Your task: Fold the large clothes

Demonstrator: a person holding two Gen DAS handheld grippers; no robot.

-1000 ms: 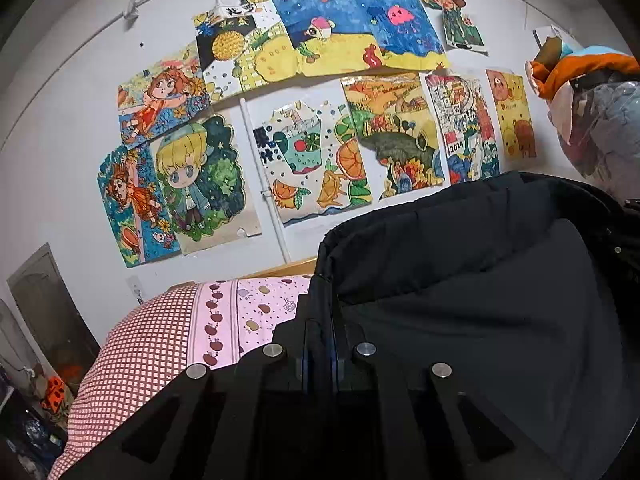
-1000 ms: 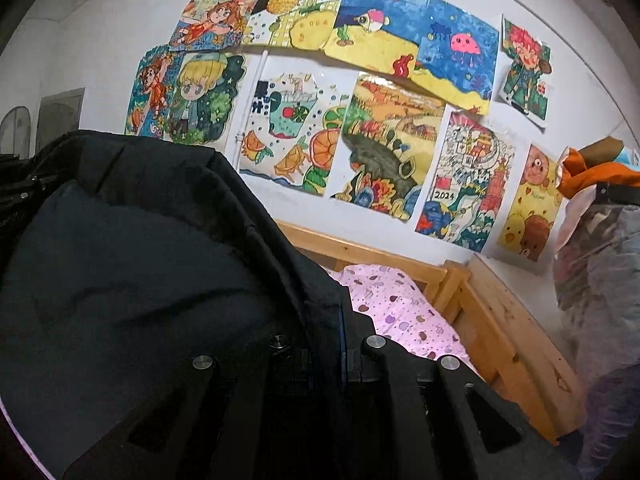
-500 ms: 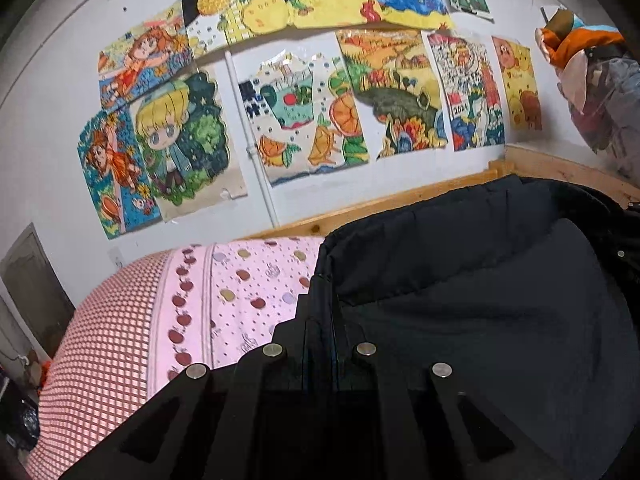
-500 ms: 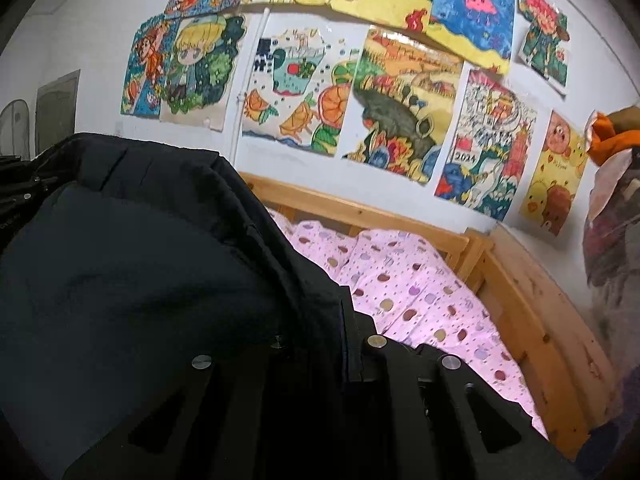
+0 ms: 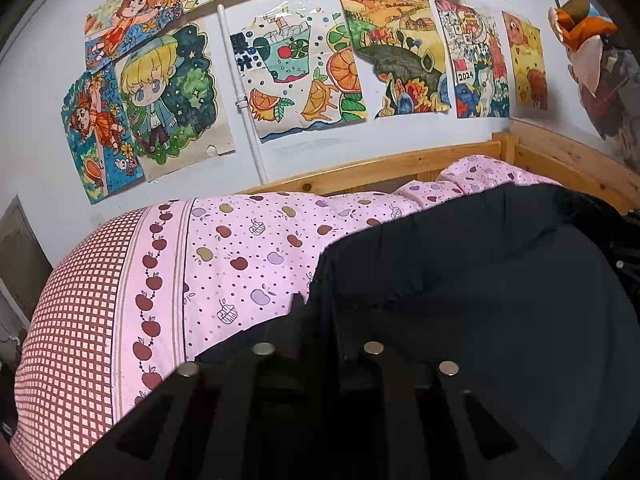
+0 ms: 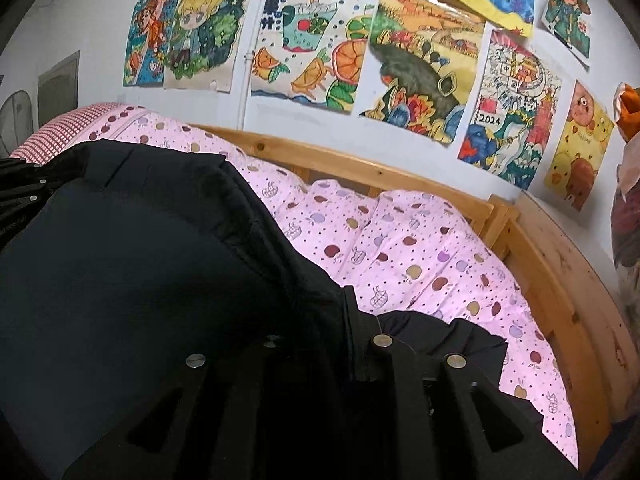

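Observation:
A large black garment [image 5: 480, 300] lies spread over the pink apple-print bed sheet [image 5: 240, 248], stretched between my two grippers. My left gripper [image 5: 316, 312] is at the garment's left corner. Its jaws are opening, and the fabric edge still lies between the fingers with a small gap showing. In the right wrist view the same garment [image 6: 140, 272] fills the left half. My right gripper [image 6: 332, 308] is at its right corner, jaws also opening. Cloth is draped over the left finger and hides it. A fold of the garment sits just right of the fingers.
The bed has a wooden frame [image 6: 540, 280] along the back and right side. A red-checked pillow [image 5: 72, 320] lies at the left end. Children's drawings [image 5: 312, 60] cover the wall behind, beside a white pipe [image 5: 244, 100]. Clothes [image 5: 600, 60] hang at the far right.
Both grippers have sunk and tipped downward, so the bed sheet now fills more of each view. The garment has come down onto the bed. Both pairs of fingers have parted slightly.

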